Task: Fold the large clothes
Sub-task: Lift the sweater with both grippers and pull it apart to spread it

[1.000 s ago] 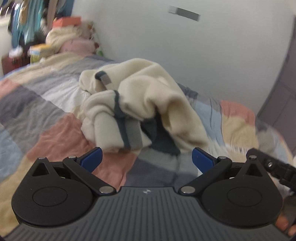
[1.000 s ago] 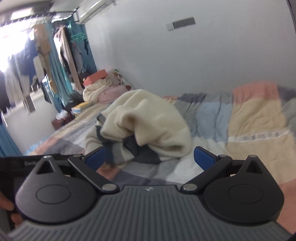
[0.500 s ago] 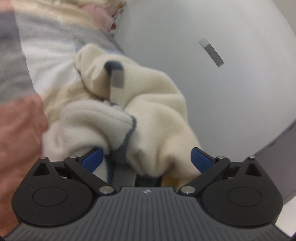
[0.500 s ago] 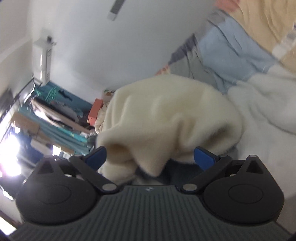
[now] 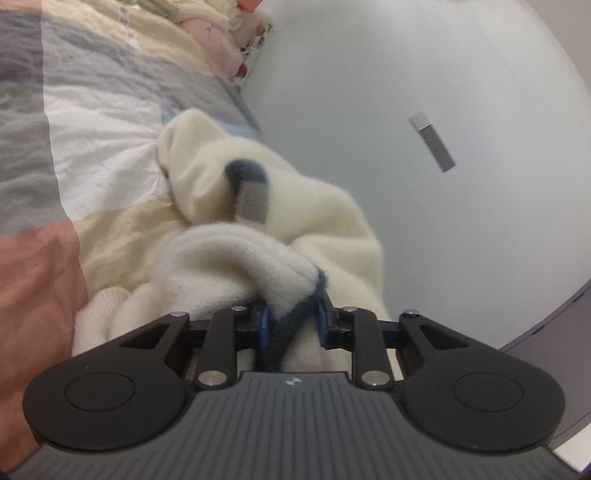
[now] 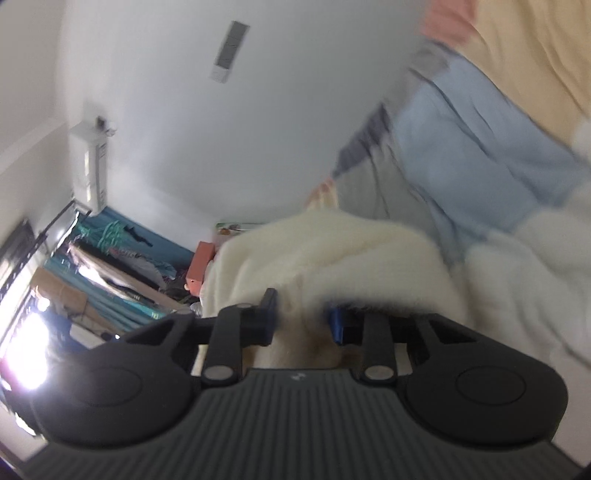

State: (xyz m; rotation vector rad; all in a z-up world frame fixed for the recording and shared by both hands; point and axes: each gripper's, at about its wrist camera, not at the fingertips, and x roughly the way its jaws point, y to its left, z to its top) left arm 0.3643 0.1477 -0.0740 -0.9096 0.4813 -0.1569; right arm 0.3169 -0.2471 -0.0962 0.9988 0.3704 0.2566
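You've got both grippers pinched onto the same cream sweater [image 5: 317, 236], which sits in a crumpled heap on the patchwork bedspread [image 5: 92, 122] close to the wall. The jaws on both have just been closing, and there's fabric bunched between them on each side. The left gripper [image 5: 292, 323] is clamped on a fold where the cream fleece meets a dark navy trim [image 5: 295, 321], so my guess is you went for an edge you can find again once it's lifted. The right gripper [image 6: 302, 317] is squeezed on plain cream fleece on the other side of the heap. Two separate grab points make sense if the plan is to lift and shake it open before any folding starts, so the task looks barely begun.

The left view is the useful one for the garment itself: it shows the grey and navy striped band [image 5: 251, 201], a ribbed cuff [image 5: 107, 301] low on the left, and pillows [image 5: 207, 22] at the head of the bed. The right view misses all that but shows the air conditioner [image 6: 90, 166] and hanging clothes [image 6: 122, 254] at the far end.
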